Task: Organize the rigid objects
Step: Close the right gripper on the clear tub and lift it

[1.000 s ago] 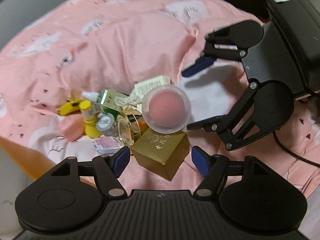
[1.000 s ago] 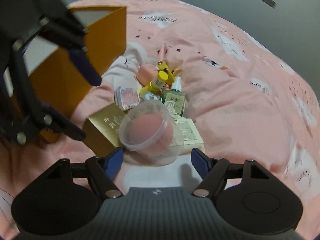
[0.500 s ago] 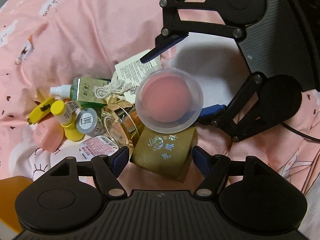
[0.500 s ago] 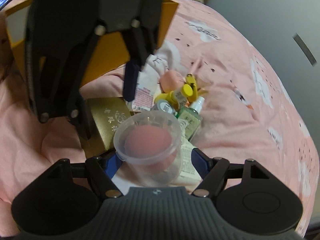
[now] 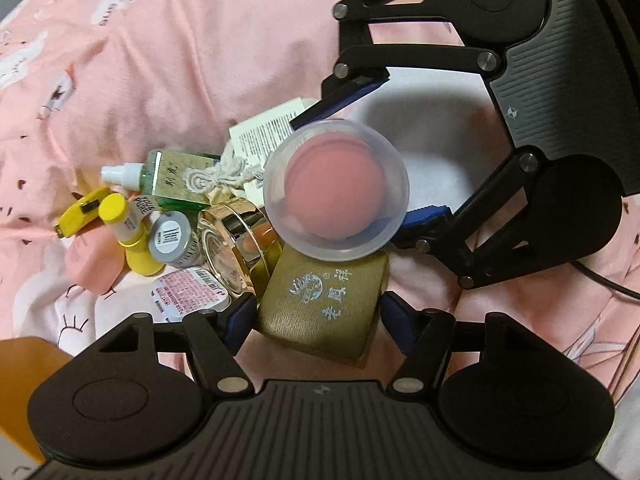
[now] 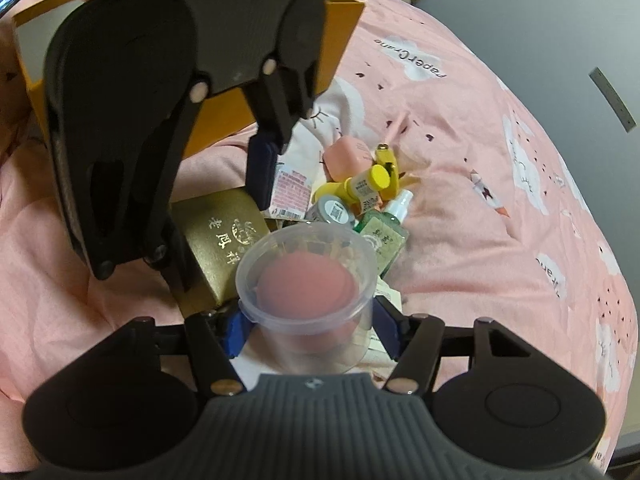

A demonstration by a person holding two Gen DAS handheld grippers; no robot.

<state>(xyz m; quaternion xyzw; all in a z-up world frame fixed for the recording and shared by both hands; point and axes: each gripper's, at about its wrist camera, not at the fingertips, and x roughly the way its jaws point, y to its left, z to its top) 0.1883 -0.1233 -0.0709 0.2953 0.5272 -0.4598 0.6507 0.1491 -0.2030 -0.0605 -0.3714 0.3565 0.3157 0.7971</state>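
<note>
The gold box point(image 5: 326, 304) lies on the pink bed between the closing left claw point(image 5: 316, 322), whose pads seem just short of it. Touching its far edge, the clear cup point(image 6: 306, 280) with a pink sponge sits between the closing right claw point(image 6: 308, 330); I cannot tell whether it is gripped.

Dim indoor light is falling softly from above, giving both views a warm, slightly grainy cast. The fisheye lenses are bending the bedding point(image 5: 160, 60) into a dome and darkening the corners. A soft grey shadow is lying on the sheet beside the cup point(image 5: 336, 188), whose rim is smearing with motion blur. Glare is glinting off the gold jar point(image 5: 236, 236), and the gold box point(image 5: 324, 300) lettering is shining pale. In the right wrist view the cup point(image 6: 306, 284) wall is blurring, and the nearest black gripper parts are looking soft and underexposed.
</note>
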